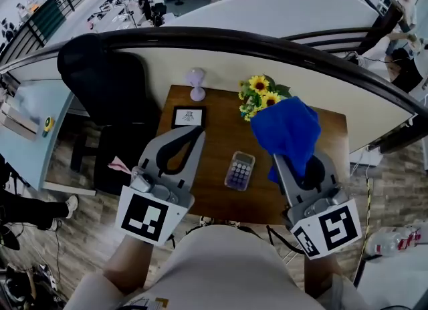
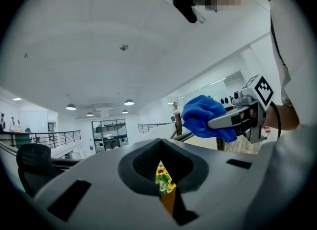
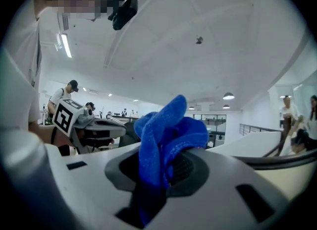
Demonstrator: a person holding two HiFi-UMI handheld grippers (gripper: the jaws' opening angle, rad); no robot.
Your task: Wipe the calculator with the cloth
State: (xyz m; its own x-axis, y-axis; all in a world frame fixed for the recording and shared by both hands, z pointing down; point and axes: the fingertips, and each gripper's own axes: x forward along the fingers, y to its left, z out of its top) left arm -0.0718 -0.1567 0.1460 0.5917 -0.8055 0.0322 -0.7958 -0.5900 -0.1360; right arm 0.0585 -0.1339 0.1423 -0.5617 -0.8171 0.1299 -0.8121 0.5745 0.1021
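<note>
While right tongs point(image 1: 297, 164) grip blue cloth point(image 1: 287, 127) near the calc point(image 1: 240, 170), left tongs point(image 1: 194, 132) sit closed, empty.

Grey, black-lined left gripper point(image 1: 194, 131) and right gripper point(image 2: 212, 123), white cubes point(image 1: 150, 216) with black square markers; white shirt point(image 1: 221, 262).

Bare tabletop point(image 1: 215, 143) around calculator point(image 1: 239, 170); flowers point(image 1: 259, 96) behind.

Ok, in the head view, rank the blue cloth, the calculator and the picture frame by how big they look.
1. blue cloth: clearly largest, though it is held up nearer the camera, which inflates it.
2. calculator.
3. picture frame: only a little smaller than the calculator, so that gap is slim.
</note>
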